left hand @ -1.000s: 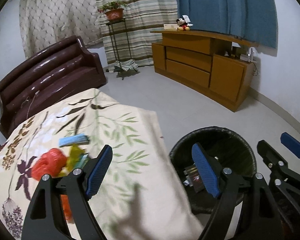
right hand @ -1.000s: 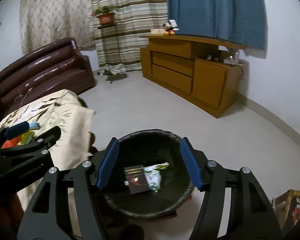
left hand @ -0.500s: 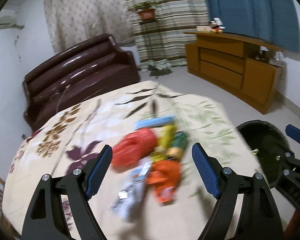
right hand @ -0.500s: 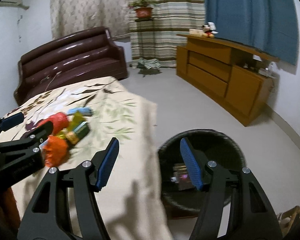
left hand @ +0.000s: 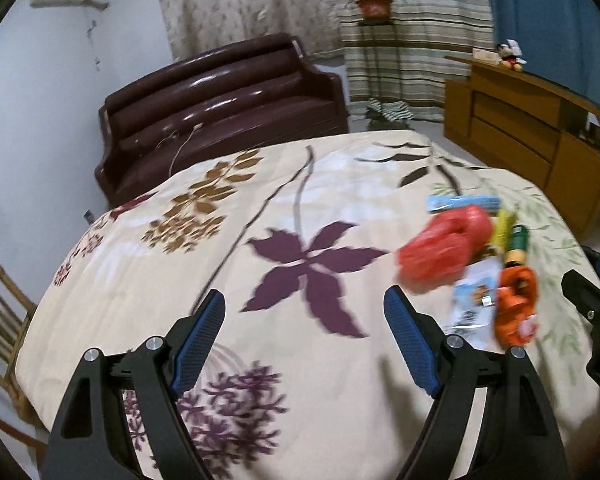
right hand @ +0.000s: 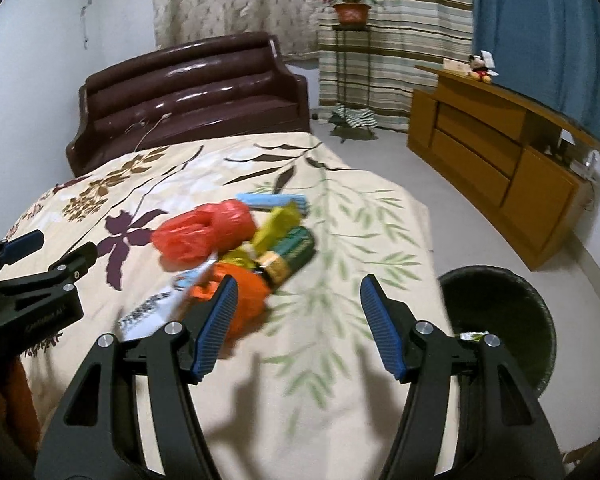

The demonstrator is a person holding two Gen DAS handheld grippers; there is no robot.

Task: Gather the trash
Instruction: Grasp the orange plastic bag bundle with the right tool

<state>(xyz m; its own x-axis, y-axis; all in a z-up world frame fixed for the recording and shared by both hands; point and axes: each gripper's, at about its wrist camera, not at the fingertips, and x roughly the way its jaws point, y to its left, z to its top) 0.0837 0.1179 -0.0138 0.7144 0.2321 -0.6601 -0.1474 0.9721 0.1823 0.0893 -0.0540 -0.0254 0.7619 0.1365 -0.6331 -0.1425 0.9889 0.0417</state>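
Left gripper (left hand: 304, 344): I see its jaws wide apart, empty, over the flowered cloth (left hand: 236, 248).
Right gripper (right hand: 296, 320): jaws apart, nothing between them that they press on; its left pad overlaps the orange wrapper (right hand: 240, 296) in view.
Trash: red bag (right hand: 204, 232), blue packet (right hand: 272, 201), yellow wrapper (right hand: 278, 222) and green box (right hand: 296, 250) heaped together on the cloth.
Bin (right hand: 500, 304): black, on the floor beside the cloth's right edge, with scraps inside.

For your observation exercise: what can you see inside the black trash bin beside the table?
In the right wrist view, the black trash bin shows a dark interior with one small pale wrapper at its near edge. The right gripper covers the rest of the inside.
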